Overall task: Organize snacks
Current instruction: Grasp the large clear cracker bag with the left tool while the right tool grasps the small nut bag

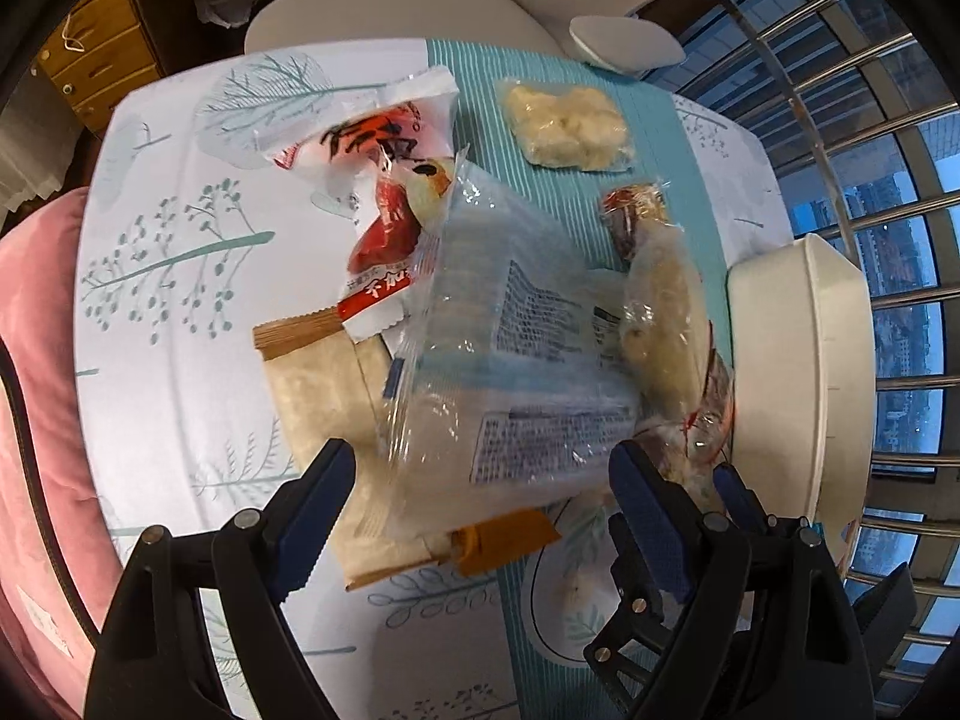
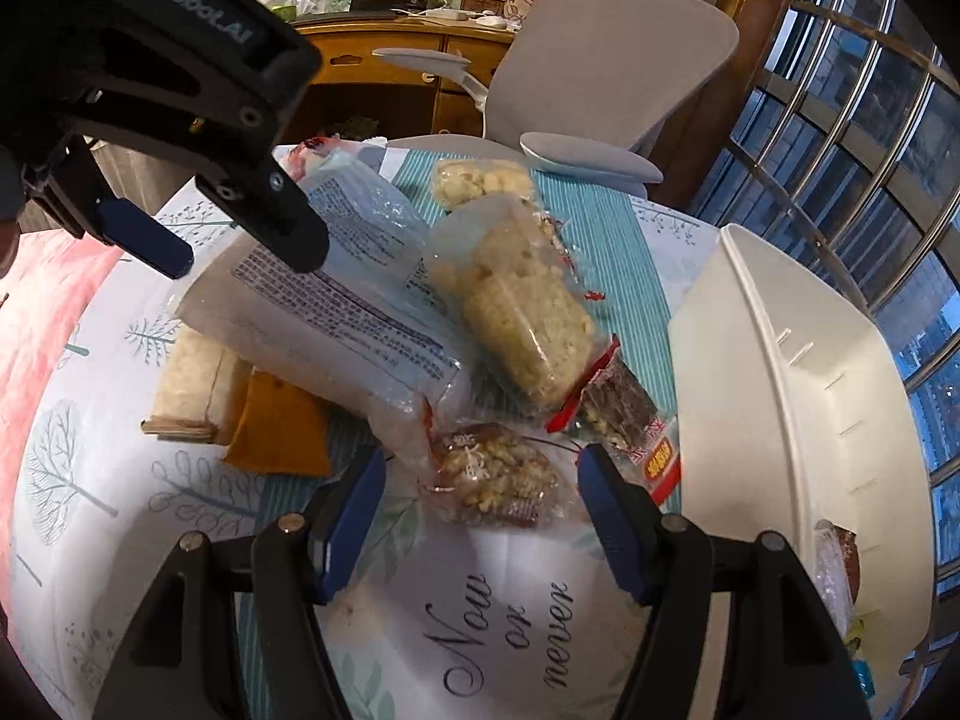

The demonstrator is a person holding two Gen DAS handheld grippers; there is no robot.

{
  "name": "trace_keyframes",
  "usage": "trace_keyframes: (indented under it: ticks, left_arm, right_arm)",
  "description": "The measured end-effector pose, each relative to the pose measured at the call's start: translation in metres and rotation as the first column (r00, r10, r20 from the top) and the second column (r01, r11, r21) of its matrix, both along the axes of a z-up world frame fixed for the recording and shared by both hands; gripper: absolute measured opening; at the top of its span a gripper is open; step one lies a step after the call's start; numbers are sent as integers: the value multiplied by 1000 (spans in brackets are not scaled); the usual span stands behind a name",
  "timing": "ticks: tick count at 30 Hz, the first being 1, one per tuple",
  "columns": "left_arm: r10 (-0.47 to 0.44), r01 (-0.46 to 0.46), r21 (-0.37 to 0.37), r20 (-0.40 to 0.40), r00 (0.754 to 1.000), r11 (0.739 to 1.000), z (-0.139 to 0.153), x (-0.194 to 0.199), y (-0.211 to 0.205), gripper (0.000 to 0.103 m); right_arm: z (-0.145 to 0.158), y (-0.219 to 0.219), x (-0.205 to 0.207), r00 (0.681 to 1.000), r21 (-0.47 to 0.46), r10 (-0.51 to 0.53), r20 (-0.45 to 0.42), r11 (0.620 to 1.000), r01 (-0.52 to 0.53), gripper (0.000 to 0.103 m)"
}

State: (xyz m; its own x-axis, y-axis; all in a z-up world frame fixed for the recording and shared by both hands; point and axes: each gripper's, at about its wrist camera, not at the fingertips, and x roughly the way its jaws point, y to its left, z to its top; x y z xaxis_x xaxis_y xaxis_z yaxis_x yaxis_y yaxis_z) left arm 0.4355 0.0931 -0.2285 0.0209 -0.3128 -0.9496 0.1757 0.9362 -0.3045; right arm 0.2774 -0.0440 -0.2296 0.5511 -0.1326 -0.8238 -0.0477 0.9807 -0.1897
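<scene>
Right gripper (image 2: 480,492), jaws apart, straddles a nut packet (image 2: 498,474); left gripper (image 1: 480,480) likewise over clear bag (image 1: 510,360); closing next, then white bin (image 2: 780,372).

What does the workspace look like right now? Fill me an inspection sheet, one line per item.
Surface: round table under a tree-print cloth with a teal striped runner.
Job's things: large clear bag on top of the pile; puffed-snack bag, small nut pack, tan packet, red-and-white pack and pale candy pack around it; white bin at the table edge, some packs already inside.
Clutter: nothing seen.
Grippers: left gripper open over the large clear bag; right gripper open astride the small nut pack, not pressing.
Cables: nothing seen.
Surroundings: grey chair, wooden desk, barred window, pink cushion.
</scene>
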Motion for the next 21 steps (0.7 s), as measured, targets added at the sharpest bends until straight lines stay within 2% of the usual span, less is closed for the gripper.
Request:
trace_keyframes:
  ticks: [13, 21]
  left_arm:
    - [46, -48, -67, -36, 998, 997, -22, 13, -20, 86]
    - [80, -82, -54, -49, 996, 995, -28, 16, -22, 83]
  right_arm:
    - [-14, -9, 15, 998, 63, -13, -62, 998, 17, 67]
    - [-19, -13, 17, 997, 77, -7, -83, 997, 13, 67]
